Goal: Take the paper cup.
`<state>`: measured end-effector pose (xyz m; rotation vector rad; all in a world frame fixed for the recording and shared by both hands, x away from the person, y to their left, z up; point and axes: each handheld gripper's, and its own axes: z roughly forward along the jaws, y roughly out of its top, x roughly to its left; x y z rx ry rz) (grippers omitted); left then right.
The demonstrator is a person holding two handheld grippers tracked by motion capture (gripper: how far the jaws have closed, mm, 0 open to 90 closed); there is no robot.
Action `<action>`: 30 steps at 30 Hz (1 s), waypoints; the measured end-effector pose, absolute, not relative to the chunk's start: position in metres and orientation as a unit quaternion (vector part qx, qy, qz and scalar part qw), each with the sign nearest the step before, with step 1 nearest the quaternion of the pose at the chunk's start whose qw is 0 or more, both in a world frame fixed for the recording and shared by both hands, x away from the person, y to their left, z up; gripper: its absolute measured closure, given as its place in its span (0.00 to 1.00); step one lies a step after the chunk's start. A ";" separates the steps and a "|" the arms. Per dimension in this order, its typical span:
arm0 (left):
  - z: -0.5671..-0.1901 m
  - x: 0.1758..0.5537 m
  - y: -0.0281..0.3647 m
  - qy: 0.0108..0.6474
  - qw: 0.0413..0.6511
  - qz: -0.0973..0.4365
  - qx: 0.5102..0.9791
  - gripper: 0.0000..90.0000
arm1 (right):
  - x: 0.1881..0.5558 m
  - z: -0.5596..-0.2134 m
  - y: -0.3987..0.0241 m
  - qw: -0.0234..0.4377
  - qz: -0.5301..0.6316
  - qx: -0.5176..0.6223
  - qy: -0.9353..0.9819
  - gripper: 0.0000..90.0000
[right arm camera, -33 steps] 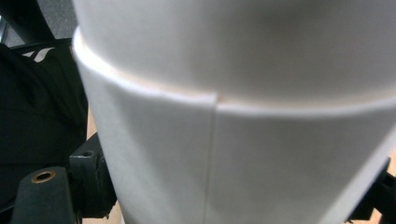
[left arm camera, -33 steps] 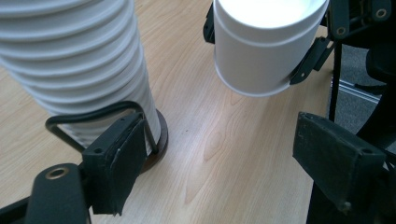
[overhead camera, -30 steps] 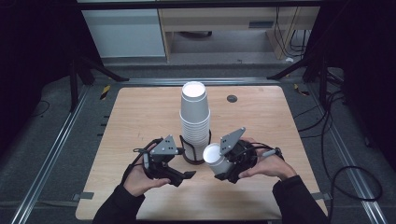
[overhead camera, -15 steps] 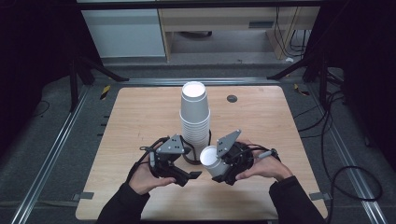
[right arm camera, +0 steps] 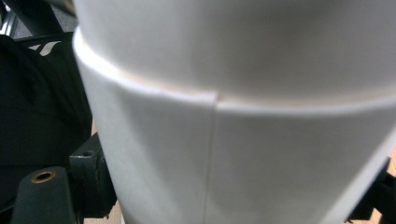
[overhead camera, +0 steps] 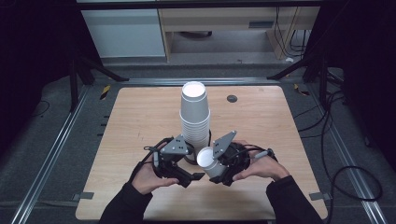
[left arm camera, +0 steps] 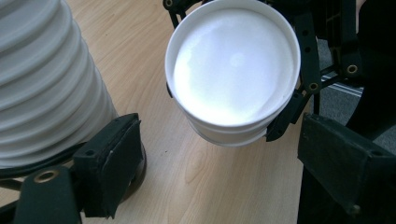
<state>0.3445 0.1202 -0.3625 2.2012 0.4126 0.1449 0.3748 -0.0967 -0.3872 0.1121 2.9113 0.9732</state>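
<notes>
A tall stack of upturned white paper cups (overhead camera: 194, 112) stands mid-table; it also fills the left side of the left gripper view (left arm camera: 42, 79). My right gripper (overhead camera: 220, 171) is shut on a white cup (overhead camera: 208, 162), held on its side just above the table with its mouth toward the left gripper. In the left gripper view that cup (left arm camera: 233, 65) faces me with a second rim nested under it. Up close, its wall (right arm camera: 243, 121) blocks most of the right gripper view. My left gripper (overhead camera: 195, 176) is open, its pads (left arm camera: 112, 154) wide apart just short of the cup.
A small black disc (overhead camera: 232, 98) lies at the table's far right. A black ring (overhead camera: 189, 160) circles the base of the stack. Both hands sit near the wooden table's front edge (overhead camera: 201, 215). Metal rails run along both sides.
The left gripper has moved right, toward the held cup. The right gripper has shifted slightly left and turned the cup's mouth toward it. The stack has not moved.
</notes>
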 end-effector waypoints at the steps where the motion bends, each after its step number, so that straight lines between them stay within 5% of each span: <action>1: -0.362 0.345 0.119 0.162 0.431 0.058 0.886 0.14 | 0.375 -0.387 -0.096 0.035 0.316 0.037 0.947 0.16; 30: -0.370 0.352 0.098 0.140 0.408 0.030 0.902 0.16 | 0.371 -0.392 -0.081 0.021 0.302 0.013 0.953 0.16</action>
